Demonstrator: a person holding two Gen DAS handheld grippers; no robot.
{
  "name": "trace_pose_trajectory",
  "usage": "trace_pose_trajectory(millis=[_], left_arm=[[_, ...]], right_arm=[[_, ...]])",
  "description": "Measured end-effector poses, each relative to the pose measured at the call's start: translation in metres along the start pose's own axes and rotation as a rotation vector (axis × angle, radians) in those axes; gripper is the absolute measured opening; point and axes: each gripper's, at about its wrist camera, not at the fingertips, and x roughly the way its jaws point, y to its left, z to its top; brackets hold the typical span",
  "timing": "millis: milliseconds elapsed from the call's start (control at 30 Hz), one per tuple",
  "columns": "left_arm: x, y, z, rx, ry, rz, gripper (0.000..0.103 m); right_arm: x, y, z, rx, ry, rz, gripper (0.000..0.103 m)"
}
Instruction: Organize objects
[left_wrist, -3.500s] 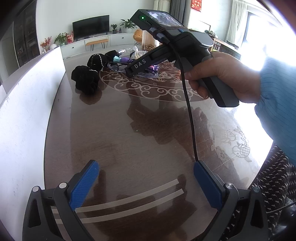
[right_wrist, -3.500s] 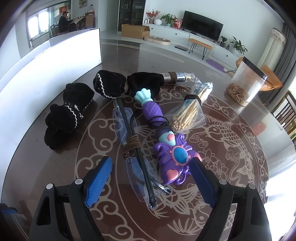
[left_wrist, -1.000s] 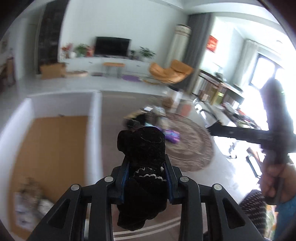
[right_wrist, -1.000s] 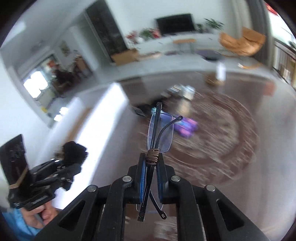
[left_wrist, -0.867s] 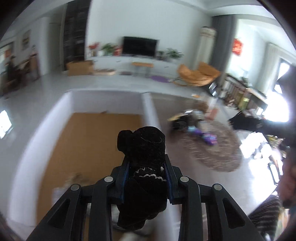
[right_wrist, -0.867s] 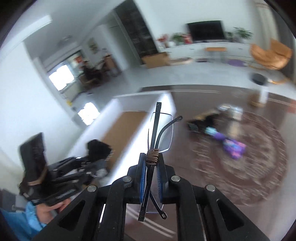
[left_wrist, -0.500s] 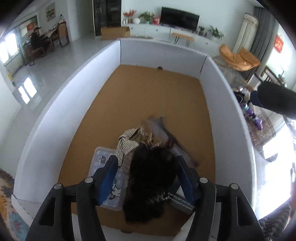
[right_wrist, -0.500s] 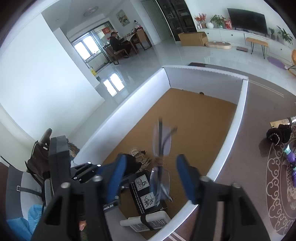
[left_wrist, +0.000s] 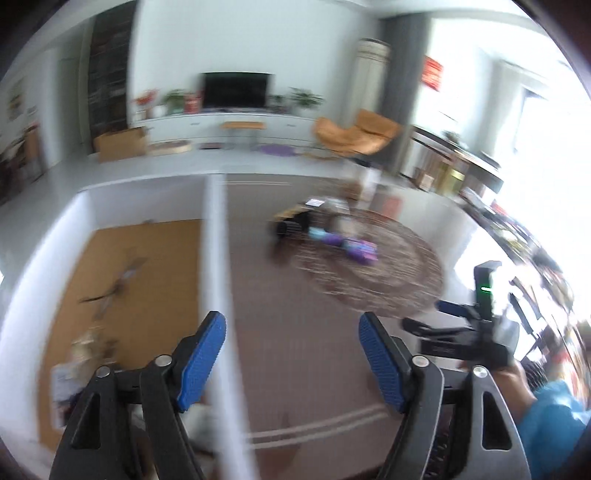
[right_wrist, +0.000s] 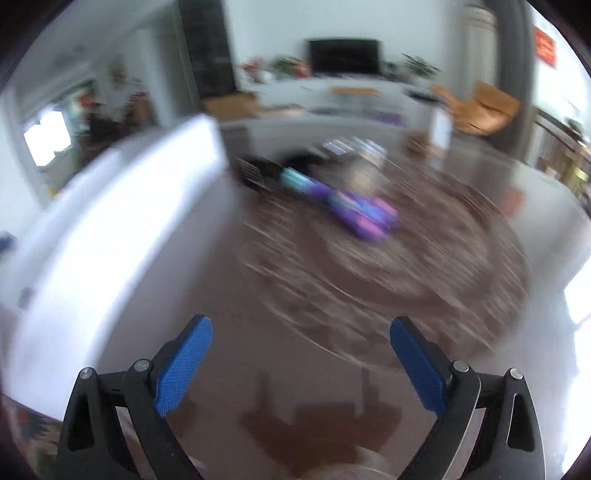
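Both views are motion-blurred. The left gripper (left_wrist: 291, 356) has its blue pads (left_wrist: 201, 360) spread wide with nothing between them; its jaws have just been opening. It hangs over the near right wall of the white-walled box (left_wrist: 212, 258), which has a brown cardboard floor. The glasses (left_wrist: 118, 286) lie in the box toward its middle, and a blurred pile of items (left_wrist: 79, 356) sits at its near left end; what is in that pile I cannot tell. The right gripper (right_wrist: 301, 363) is likewise spread wide and empty, its jaws having just been opening, over the dark brown table (right_wrist: 229, 332) to the right of the box wall. In the left wrist view it appears low right, held by a hand (left_wrist: 511, 378) with a blue sleeve (left_wrist: 554, 424). The purple toy wand (right_wrist: 354, 212) lies far on the table's round pattern, with a black cloth item (right_wrist: 258, 171) just left of it.
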Motion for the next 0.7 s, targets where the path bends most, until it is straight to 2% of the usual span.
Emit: trace_pose_trajectory(millis=[33, 133, 167, 233, 333, 467, 600, 700], left_arm=[[0.011, -0.022, 0.0, 0.026, 0.023, -0.051, 0.09], [0.049, -0.068, -0.014, 0.044, 0.114, -0.161, 0.092], [0.063, -0.075, -0.019, 0.05, 0.129, -0.173, 0.092], [0.096, -0.089, -0.031, 0.058, 0.147, -0.139, 0.092], [0.135, -0.088, -0.039, 0.042, 0.166, -0.061, 0.092], [0.157, -0.079, -0.033, 0.064, 0.144, 0.013, 0.092], [0.18, -0.068, -0.025, 0.089, 0.156, 0.072, 0.092], [0.201, -0.062, -0.024, 0.087, 0.178, 0.085, 0.092]], right_arm=[[0.001, -0.018, -0.008, 0.031, 0.009, -0.029, 0.097], [-0.002, -0.056, -0.025, 0.109, -0.001, -0.093, 0.097], [-0.003, -0.065, -0.029, 0.125, -0.006, -0.103, 0.097], [-0.009, -0.072, -0.03, 0.161, -0.016, -0.082, 0.097], [-0.013, -0.069, -0.027, 0.172, -0.019, -0.067, 0.097], [-0.004, -0.062, -0.022, 0.146, -0.005, -0.067, 0.098], [0.0, -0.059, -0.021, 0.118, 0.015, -0.085, 0.102], [0.0, -0.057, -0.022, 0.106, 0.023, -0.092, 0.103]])
